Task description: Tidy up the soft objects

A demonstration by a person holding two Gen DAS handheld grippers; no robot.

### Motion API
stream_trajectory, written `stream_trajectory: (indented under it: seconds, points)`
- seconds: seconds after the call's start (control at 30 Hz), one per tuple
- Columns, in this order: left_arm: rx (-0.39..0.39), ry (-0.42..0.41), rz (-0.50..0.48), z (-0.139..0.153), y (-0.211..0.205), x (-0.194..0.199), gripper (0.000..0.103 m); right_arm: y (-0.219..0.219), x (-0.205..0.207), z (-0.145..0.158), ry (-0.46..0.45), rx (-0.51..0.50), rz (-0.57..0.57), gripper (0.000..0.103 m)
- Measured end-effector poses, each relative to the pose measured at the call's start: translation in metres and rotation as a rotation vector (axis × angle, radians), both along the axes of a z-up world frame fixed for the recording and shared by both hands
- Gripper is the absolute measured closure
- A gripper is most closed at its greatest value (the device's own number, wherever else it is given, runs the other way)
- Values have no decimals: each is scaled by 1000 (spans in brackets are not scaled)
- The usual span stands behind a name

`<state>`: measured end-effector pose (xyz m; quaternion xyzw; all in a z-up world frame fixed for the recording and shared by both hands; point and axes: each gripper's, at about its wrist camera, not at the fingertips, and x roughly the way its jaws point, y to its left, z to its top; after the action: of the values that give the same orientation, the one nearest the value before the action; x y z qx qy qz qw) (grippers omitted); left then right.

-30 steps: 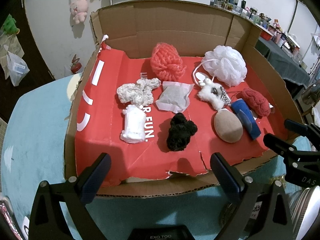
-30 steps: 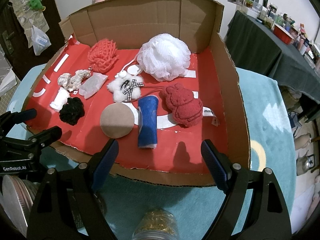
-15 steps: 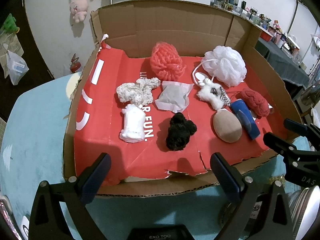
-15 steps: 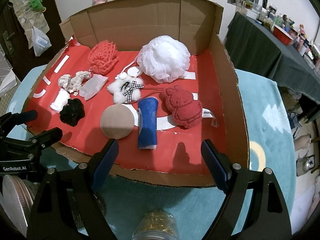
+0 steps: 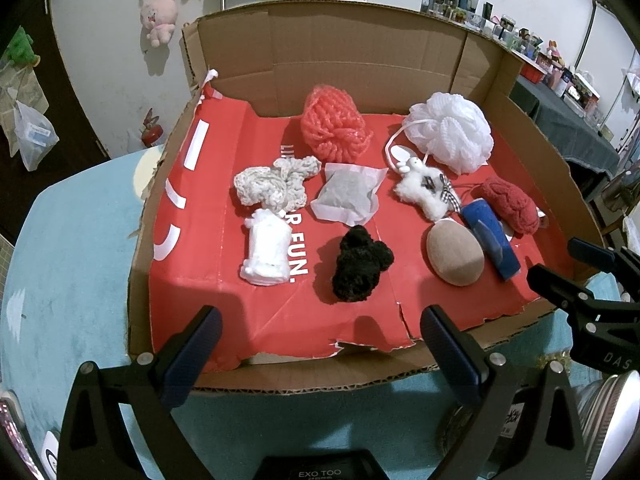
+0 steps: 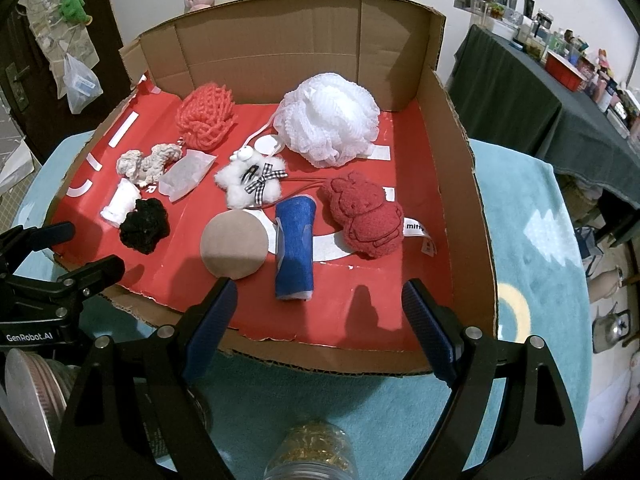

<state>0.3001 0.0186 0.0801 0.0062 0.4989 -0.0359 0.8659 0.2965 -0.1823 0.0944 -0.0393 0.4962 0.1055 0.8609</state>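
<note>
We find the soft objects laid out in a cardboard box with a red liner, standing on a blue tabletop. The left gripper and right gripper both hover short of the near rim, fingers released and grasping nothing.

Largest hazard: the white bath puff at 12 o'clock trails a ribbon beside the white fluffy toy; lifting either could, in our judgement, drag the other. The red plush rabbit at 3 o'clock touches the blue roll, which may roll off. The black pom could compress and slip from a shallow pinch.
</note>
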Motion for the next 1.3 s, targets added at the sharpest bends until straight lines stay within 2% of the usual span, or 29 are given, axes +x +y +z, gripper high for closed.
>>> stream_trajectory:
  seconds: [0.13, 0.27, 0.37, 0.5, 0.63, 0.7, 0.93, 1.1, 1.3]
  points:
    - [-10, -21, 1, 4, 2, -1, 2, 0, 0, 0, 2, 5, -4, 19]
    - [29, -138, 40, 27, 9, -11, 2, -2, -3, 5, 2, 38, 13, 19]
    - [16, -219, 53, 53, 17, -28, 2, -8, -13, 23, -53, 51, -4, 19]
    - [-2, -322, 55, 82, 21, -68, 0, -16, -41, 58, -149, 46, -7, 19]
    - [-12, -379, 22, 91, 14, -114, 0, -24, -83, 85, -227, 55, -1, 15]
    - [-26, -389, 13, 89, 12, -136, 0, -25, -108, 91, -259, 61, 7, 9]
    - [-57, -397, 2, 61, 2, -201, 0, -20, -189, 77, -307, 13, 30, 5]
    - [-60, -326, 16, 20, -5, -211, 0, -24, -216, 46, -268, 66, -6, 5]
    - [-1, -263, 15, -22, -16, -206, 0, -27, -220, -2, -193, 59, -42, 5]
